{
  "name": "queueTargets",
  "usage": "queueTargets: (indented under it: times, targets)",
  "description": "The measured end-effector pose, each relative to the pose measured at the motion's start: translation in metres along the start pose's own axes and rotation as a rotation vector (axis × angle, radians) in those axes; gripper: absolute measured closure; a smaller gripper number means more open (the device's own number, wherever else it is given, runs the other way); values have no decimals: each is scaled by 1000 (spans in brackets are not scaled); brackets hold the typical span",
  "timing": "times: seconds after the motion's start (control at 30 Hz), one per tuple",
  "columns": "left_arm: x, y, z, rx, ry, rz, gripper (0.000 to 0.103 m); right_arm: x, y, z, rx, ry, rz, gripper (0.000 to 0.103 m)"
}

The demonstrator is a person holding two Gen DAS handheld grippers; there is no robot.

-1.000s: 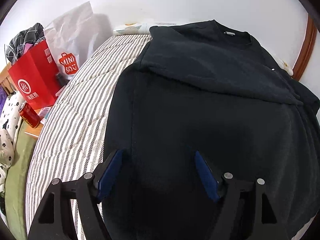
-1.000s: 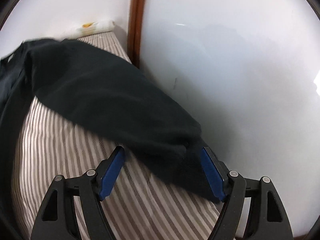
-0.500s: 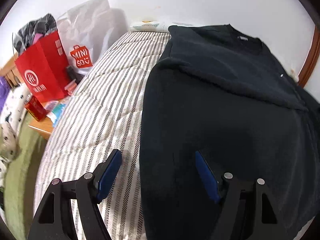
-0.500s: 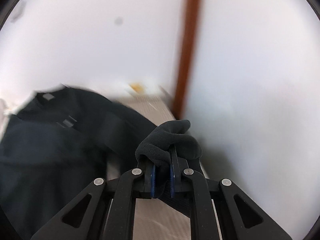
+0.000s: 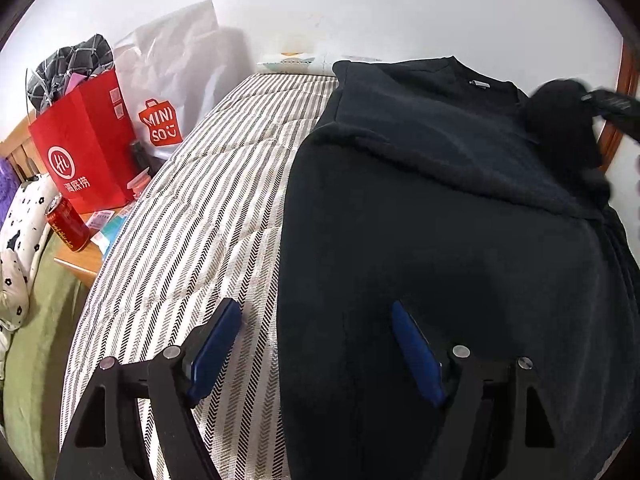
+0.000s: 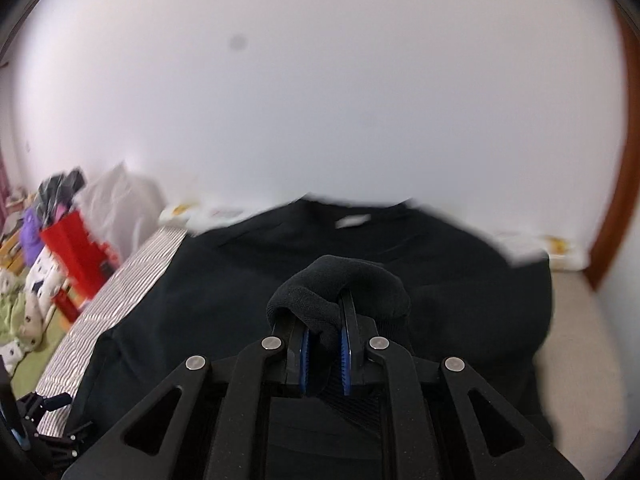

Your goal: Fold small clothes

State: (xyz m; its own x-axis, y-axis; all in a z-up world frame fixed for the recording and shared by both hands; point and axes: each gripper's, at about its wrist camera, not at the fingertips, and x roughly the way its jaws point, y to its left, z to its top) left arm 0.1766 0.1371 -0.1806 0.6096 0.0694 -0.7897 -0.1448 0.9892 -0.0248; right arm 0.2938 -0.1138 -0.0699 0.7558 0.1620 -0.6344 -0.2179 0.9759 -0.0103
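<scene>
A black sweatshirt (image 5: pixel 440 216) lies spread on the striped bed (image 5: pixel 208 216), its left sleeve folded across the chest. My left gripper (image 5: pixel 316 344) is open and hovers low over the garment's left edge, one finger over the bedding, one over the cloth. My right gripper (image 6: pixel 324 316) is shut on the black sleeve cuff (image 6: pixel 340 284) and holds it lifted above the sweatshirt body (image 6: pixel 248 304). The right gripper with the cuff also shows in the left wrist view (image 5: pixel 560 120) at the far right.
A red paper bag (image 5: pixel 84 152), a white Miniso bag (image 5: pixel 168 92) and a red can (image 5: pixel 68 224) stand on a bedside table at the left. A white wall is behind the bed. A brown wooden frame (image 6: pixel 616 216) runs up the right.
My right gripper closed on the sleeve cuff, lifted it and swung it left over the sweatshirt. My left gripper shifted left, now straddling the garment's edge.
</scene>
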Motion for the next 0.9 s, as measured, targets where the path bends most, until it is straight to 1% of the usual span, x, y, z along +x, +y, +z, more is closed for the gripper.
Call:
queueTargets:
  times: [0.07, 0.1, 0.13, 0.17, 0.2, 0.23, 0.3, 0.4, 0.47, 0.53, 0.6, 0.67, 0.7, 0.73, 0.8, 0.87, 0.9]
  targets:
    - [0, -1, 0, -1, 0, 1, 25, 23, 14, -8, -41, 36, -13, 87]
    - [0, -1, 0, -2, 0, 1, 25, 33, 19, -12, -61, 59, -27, 80]
    - [0, 0, 0, -3, 0, 0, 25, 39, 23, -16, -76, 79, -42, 62]
    - [0, 0, 0, -4, 1, 0, 24, 41, 24, -18, -81, 87, -52, 50]
    - [0, 1, 0, -4, 1, 1, 24, 40, 21, -21, -78, 89, -66, 30]
    - [0, 1, 0, -3, 1, 2, 24, 36, 19, -23, -74, 87, -69, 21]
    - [0, 0, 0, -4, 2, 2, 24, 21, 6, -30, -68, 91, -49, 19]
    - [0, 0, 0, -3, 2, 2, 23, -3, -14, -43, -64, 127, -12, 15]
    - [1, 1, 0, -4, 2, 3, 23, -17, -23, -52, -84, 153, 8, 15]
    - [1, 1, 0, -6, 2, 3, 23, -27, -29, -59, -85, 149, 1, 15]
    - [1, 1, -1, -6, 2, 3, 23, -30, -37, -64, -53, 135, 0, 15]
    - [1, 0, -1, -5, 2, 5, 23, -23, -44, -64, -4, 146, 12, 15]
    - [1, 0, -1, -5, 2, 6, 22, -18, -46, -63, 25, 157, 31, 18]
    - [1, 1, -1, -5, 2, 5, 22, -11, -48, -62, 57, 170, 57, 24]
    - [1, 0, -1, -6, 2, 4, 22, 3, -47, -60, 99, 189, 104, 29]
    - [1, 0, -1, -6, 2, 3, 22, 22, -46, -59, 126, 207, 119, 31]
    - [1, 0, -1, -7, 3, 3, 22, 34, -46, -59, 145, 224, 120, 35]
